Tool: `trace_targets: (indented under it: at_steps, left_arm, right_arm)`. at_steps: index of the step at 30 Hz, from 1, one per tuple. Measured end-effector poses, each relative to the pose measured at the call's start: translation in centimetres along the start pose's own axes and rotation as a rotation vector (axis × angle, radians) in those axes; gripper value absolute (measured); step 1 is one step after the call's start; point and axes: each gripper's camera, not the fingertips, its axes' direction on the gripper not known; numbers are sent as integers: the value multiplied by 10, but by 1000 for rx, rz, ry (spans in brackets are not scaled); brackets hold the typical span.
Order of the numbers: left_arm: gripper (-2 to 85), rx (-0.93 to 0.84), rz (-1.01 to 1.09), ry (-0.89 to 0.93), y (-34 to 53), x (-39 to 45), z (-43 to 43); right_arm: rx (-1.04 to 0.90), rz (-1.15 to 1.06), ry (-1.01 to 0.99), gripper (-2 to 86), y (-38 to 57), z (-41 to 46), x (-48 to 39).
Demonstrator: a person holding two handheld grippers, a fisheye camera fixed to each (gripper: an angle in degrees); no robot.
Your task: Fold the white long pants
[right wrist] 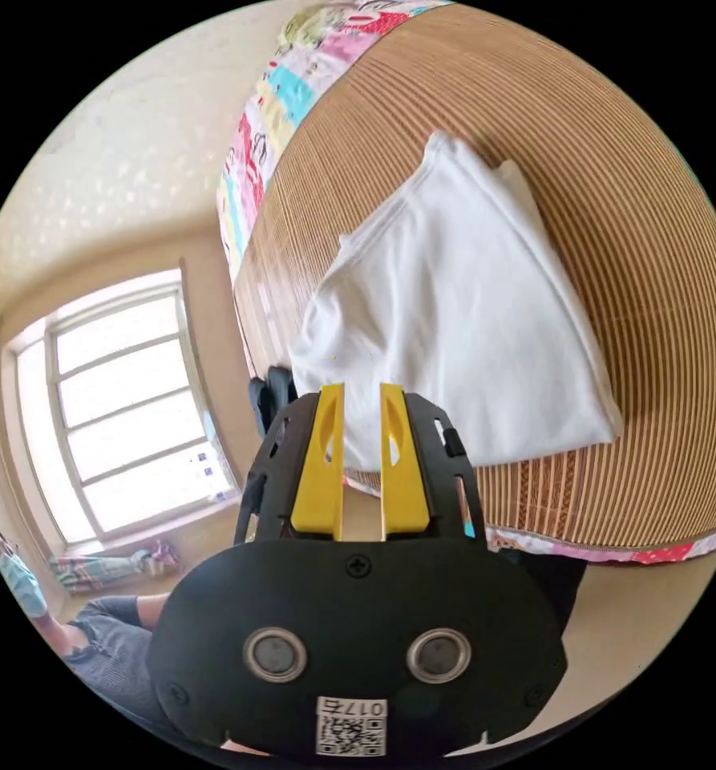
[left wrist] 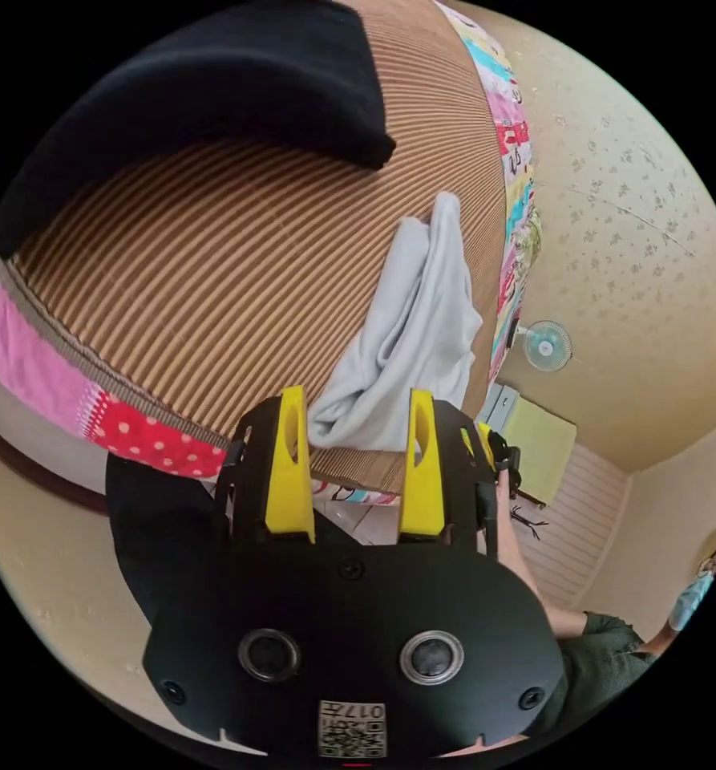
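Left gripper view, one white pants (left wrist: 410, 337) bundle on mat (left wrist: 213, 265), jaws apart; right gripper (right wrist: 362, 417) jaws nearly together, unclamped.

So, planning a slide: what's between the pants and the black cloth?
Bare striped mat, in the left gripper view, between the pants and the black cloth.

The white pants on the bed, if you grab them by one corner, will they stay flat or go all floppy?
Probably floppy: the white pants lie in soft folds and wrinkles, so a lifted corner would likely let the rest droop and unfold. They look thin, so likely light. On the ribbed mat they may drag and bunch rather than slide neatly.
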Motion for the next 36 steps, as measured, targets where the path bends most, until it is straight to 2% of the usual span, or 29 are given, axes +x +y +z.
trace_targets:
  at_steps: [3,6,7,10,12,14,16,18,19,20,22,24,27,29,32,36]
  left_arm:
    - [132,20,-22,-23,13,-13,34]
    - [86,6,-136,61,12,-23,57]
    - [63,5,-89,78,12,-12,62]
    - [55,-17,116,-43,24,47,72]
    - [53,-2,228,-75,40,87,79]
    - [52,17,354,-125,62,134,95]
    - [52,33,441,-187,78,163,114]
    - [55,62,500,-277,93,182,133]
    - [61,87,528,-309,103,190,142]
    - [66,132,562,-261,114,193,143]
    - [69,210,607,-112,129,190,135]
    - [72,281,587,-7,138,176,129]
    - [105,255,480,52,130,140,143]
    - [122,183,447,37,114,115,170]
    - [144,96,441,9,83,92,218]
    - [174,-9,423,-53,31,70,290]
  right_arm:
    - [-152,-106,106,104,11,38,-24]
    - [-244,-200,146,135,9,67,-57]
    - [-255,-219,150,141,7,73,-65]
    - [-311,-288,221,177,-8,105,-109]
    - [-421,-336,389,201,-21,146,-150]
    - [-440,-444,477,205,-22,168,-182]
    - [-461,-541,601,193,-23,188,-207]
    - [-650,-645,860,140,-26,226,-212]
    - [-687,-691,911,123,-25,231,-212]
    - [-686,-770,956,107,-25,227,-212]
    - [-601,-784,874,96,-34,189,-209]
    - [-471,-714,533,94,-50,102,-179]
    - [-294,-612,200,103,-53,-16,-90]
    - [-197,-481,145,119,-48,-70,-16]
    - [-187,-205,256,175,-36,-126,105]
    - [-103,-168,223,207,-22,-160,178]
